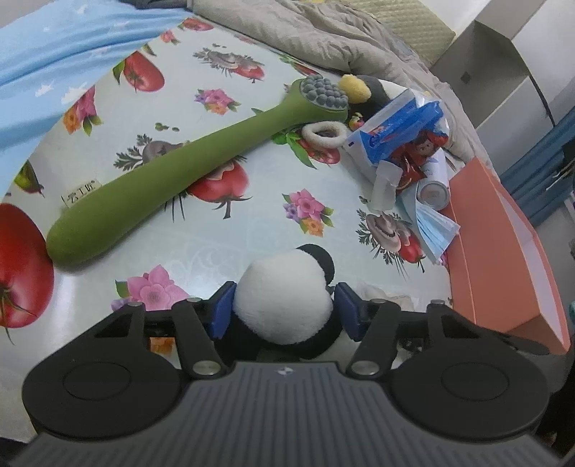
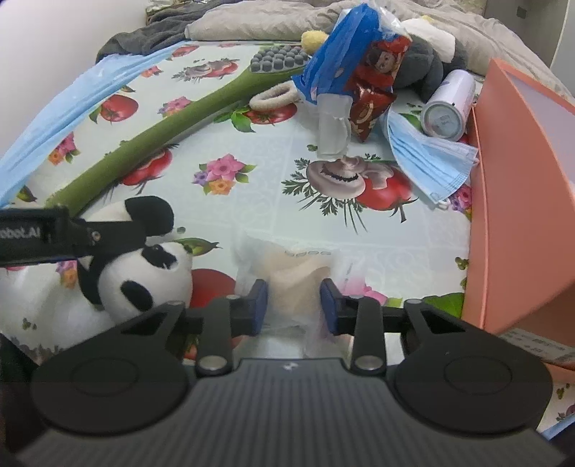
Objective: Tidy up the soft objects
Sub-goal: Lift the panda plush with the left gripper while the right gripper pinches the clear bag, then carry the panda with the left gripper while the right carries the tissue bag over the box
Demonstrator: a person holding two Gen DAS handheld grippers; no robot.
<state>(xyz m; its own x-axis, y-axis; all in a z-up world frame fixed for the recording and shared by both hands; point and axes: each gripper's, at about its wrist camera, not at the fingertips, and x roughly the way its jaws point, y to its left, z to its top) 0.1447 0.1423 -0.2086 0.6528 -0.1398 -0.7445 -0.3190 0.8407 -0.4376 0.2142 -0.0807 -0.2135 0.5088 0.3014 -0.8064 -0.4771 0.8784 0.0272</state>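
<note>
You are working in a home, most likely a bedroom. A crumpled grey-beige quilt [image 1: 316,32] lies bunched at the far edge, with a light blue sheet [image 1: 54,54] on the far left. Under your grippers spreads a glossy household cloth [image 2: 251,201] printed with tomatoes, mushrooms and flowers. Everyday clutter sits on it: a green long-handled massage hammer [image 1: 172,172], a hair tie [image 1: 323,133], a blue face mask [image 2: 431,154], snack packets [image 2: 373,82] and plush toys. A grey cabinet [image 1: 503,54] stands at the far right.

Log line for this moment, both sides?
left hand-held gripper: shut on panda plush | right hand-held gripper: shut on bagged beige item
</note>
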